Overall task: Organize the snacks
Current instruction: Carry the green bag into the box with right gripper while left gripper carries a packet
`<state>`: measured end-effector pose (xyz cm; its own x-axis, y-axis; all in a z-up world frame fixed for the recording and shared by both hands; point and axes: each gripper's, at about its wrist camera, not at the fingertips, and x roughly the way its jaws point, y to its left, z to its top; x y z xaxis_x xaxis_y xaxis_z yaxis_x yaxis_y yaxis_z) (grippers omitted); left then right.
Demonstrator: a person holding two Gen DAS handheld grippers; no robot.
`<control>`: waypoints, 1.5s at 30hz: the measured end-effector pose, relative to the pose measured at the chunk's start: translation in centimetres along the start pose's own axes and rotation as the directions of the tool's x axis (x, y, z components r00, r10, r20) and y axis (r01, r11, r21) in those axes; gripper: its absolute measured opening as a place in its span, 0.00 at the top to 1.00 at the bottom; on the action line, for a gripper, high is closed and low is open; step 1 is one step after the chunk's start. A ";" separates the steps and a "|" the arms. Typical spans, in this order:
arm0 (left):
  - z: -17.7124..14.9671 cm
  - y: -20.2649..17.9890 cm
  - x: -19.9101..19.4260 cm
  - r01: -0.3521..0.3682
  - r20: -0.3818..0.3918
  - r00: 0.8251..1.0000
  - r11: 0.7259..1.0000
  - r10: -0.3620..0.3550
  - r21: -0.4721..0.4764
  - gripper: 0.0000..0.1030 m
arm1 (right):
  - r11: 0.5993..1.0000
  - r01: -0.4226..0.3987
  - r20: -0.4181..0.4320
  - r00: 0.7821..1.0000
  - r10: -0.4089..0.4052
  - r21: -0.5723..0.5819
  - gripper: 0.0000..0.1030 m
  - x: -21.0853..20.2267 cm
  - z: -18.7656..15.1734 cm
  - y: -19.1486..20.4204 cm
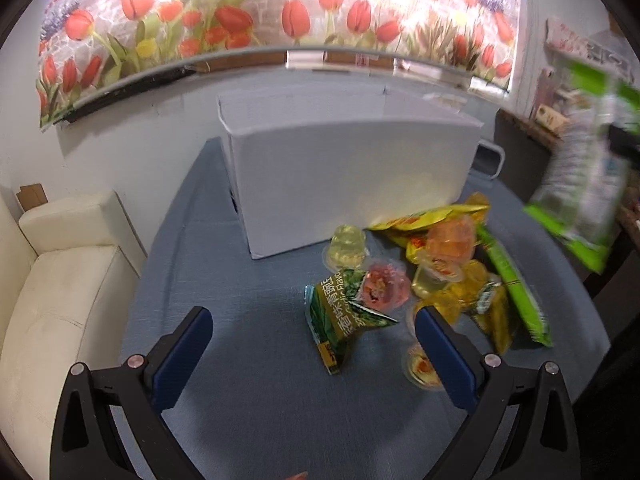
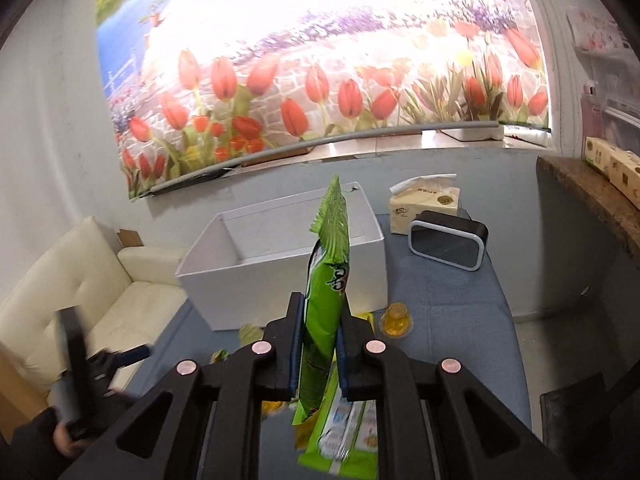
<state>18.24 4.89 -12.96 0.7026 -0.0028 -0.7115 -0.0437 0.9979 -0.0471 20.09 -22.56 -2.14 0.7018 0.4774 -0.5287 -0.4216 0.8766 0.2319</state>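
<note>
My right gripper point(image 2: 320, 320) is shut on a green snack packet point(image 2: 326, 280), held on edge in the air in front of the open white box point(image 2: 280, 252). From the left wrist view that same green packet point(image 1: 580, 168) hangs blurred at the right. My left gripper point(image 1: 314, 320) is open above the blue tablecloth point(image 1: 240, 280), with a dark green pea packet point(image 1: 344, 316) between and beyond its fingers. Beside it lies a heap of jelly cups point(image 1: 348, 246), yellow packets point(image 1: 432, 216) and another green packet point(image 1: 512, 284), all in front of the white box point(image 1: 348, 176).
A cream sofa point(image 1: 52, 288) stands left of the table. Behind the box are a tissue pack point(image 2: 426, 204) and a black-and-white clock-like device point(image 2: 448, 246). A dark counter point(image 2: 588, 200) runs along the right. One jelly cup point(image 2: 396, 320) sits alone near the box.
</note>
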 end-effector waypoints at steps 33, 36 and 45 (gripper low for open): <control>3.3 -0.4 -4.6 0.107 0.061 0.992 0.993 -0.110 0.044 0.67 | 0.997 -0.083 0.022 0.996 0.083 -0.010 0.86 -1.2 0.2 3.2; 6.6 -0.5 -6.9 0.092 0.125 0.988 0.995 -0.096 0.034 0.67 | 0.996 -0.072 0.050 0.996 0.075 -0.060 0.86 -0.1 2.4 4.1; 16.2 0.3 -5.9 0.058 0.206 0.977 0.998 -0.061 0.020 0.67 | 0.990 -0.027 0.120 0.992 0.043 -0.136 0.86 7.0 11.3 5.3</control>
<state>25.55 6.20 2.59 0.8353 -0.0505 -0.5474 0.0112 0.9971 -0.0748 29.27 -13.94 4.67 0.7466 0.5185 -0.4168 -0.5142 0.8473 0.1330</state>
